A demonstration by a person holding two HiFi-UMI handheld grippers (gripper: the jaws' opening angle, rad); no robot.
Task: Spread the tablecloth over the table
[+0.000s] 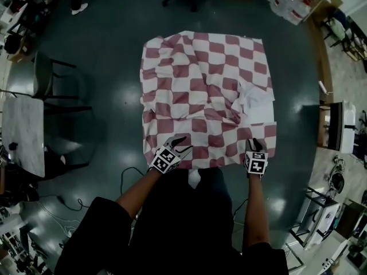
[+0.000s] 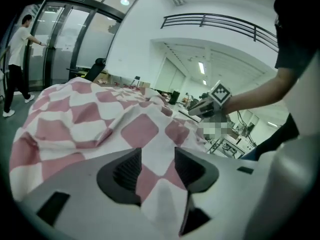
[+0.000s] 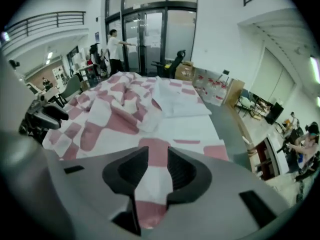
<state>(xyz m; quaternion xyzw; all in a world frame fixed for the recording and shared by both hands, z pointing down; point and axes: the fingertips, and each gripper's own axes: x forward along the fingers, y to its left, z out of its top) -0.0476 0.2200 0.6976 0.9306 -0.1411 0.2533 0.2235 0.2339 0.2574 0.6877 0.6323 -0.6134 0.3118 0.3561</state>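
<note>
Evidently we are mid-spread: the tablecloth (image 1: 200, 79) lies rumpled over the counter, its right side folded back, while left claw (image 2: 157, 166) and right claw (image 3: 158, 166) both stand spread astride its near hem, so next we should pinch and tug it flat.

Tablecloth (image 1: 200, 79) chequered in dusty red and white, with a plain white turned-over patch at its right side. Dark grey-green, glossy floor (image 1: 109, 113). Grey left claw (image 1: 183, 144) and right claw (image 1: 256, 144), black ribbed pads (image 2: 127, 171), black-and-white square markers (image 1: 165, 162). Black sleeves (image 1: 97, 228).
</note>
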